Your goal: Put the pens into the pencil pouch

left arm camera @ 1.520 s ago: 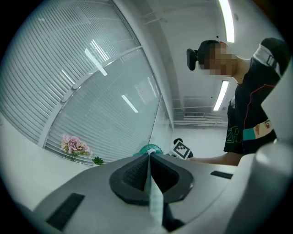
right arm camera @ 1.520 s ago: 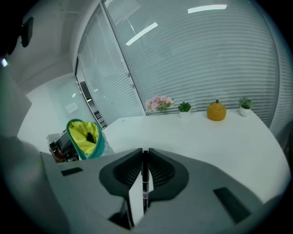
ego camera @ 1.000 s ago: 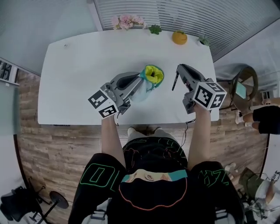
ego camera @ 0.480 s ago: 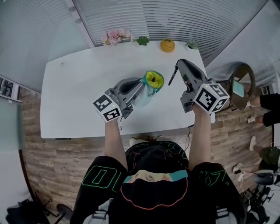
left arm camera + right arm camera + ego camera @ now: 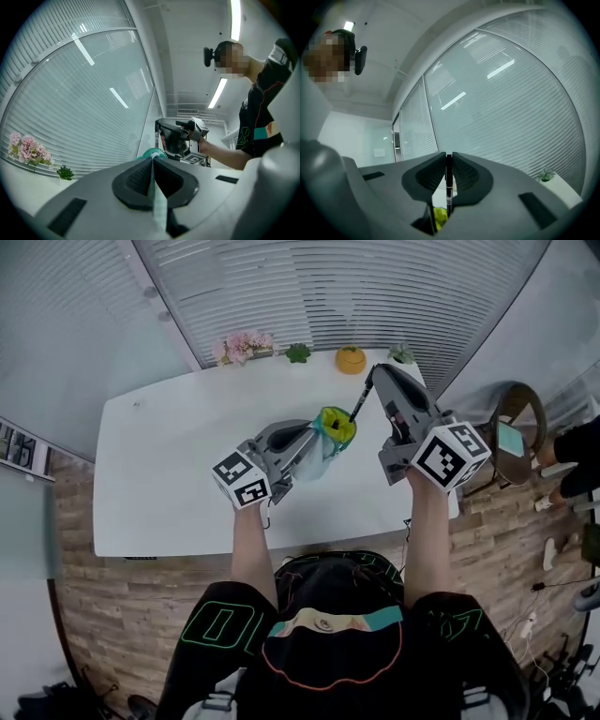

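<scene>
Pen (image 5: 360, 397) sat clamped between the jaws of the right gripper (image 5: 377, 373), its barrel slanting down toward 7 o'clock in the head view. Its lower end was just at the pouch (image 5: 335, 426), above the table (image 5: 169, 456). Whether the tip had passed the rim could not be told.

The left gripper (image 5: 302, 431) was clenched on the pouch's edge from 8 o'clock, holding the mouth up and open toward the pen. In its own view a strip of pale fabric (image 5: 158, 206) ran between the closed jaws.

To do this step well, the tip probably needed lining up over the yellow opening. The pen should then go well down before release, while the left gripper held the mouth steady.

The pen (image 5: 449, 183) looked slim, rigid and smooth, black with a pale band, so it might pivot in the pads. The pouch looked soft and limp, with a translucent body, teal trim and bright yellow lining, and would likely sag if let go.
</scene>
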A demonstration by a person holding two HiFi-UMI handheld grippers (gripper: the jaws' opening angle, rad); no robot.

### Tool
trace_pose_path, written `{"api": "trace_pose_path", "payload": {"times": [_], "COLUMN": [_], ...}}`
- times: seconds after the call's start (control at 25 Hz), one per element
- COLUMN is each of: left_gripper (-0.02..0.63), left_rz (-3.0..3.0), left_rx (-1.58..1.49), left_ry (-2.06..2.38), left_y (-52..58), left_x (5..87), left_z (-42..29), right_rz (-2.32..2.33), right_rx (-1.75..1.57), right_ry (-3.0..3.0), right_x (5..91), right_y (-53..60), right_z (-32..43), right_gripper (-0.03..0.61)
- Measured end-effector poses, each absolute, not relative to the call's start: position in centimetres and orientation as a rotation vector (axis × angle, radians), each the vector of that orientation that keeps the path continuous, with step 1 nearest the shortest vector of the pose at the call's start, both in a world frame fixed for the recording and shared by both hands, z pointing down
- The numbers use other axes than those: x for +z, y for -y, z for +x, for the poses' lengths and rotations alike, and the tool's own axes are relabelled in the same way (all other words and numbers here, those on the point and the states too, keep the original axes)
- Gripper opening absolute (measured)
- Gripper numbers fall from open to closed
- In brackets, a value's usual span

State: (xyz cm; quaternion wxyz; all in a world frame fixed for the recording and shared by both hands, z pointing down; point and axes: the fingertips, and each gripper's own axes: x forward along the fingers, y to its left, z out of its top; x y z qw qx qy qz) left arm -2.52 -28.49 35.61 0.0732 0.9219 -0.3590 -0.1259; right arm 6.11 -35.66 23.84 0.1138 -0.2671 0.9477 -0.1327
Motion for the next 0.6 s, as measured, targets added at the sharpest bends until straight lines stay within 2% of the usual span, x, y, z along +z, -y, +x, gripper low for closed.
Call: {"api": "trace_pose_path", "payload": {"times": [0.6], "left_gripper": [0.002], "left_rz": [2.786], "left_rx": [-0.39], "left_ry": [1.039], "left_y": [30.1], "left_x": [34.5], "left_z": [-1.0], "right_rz": [-0.687], "right_rx": [-0.369], "right_ry": [-2.731], "right_x": [24.3], "right_y": [35.6], "right_z": [3.9], "right_gripper": [0.046]}}
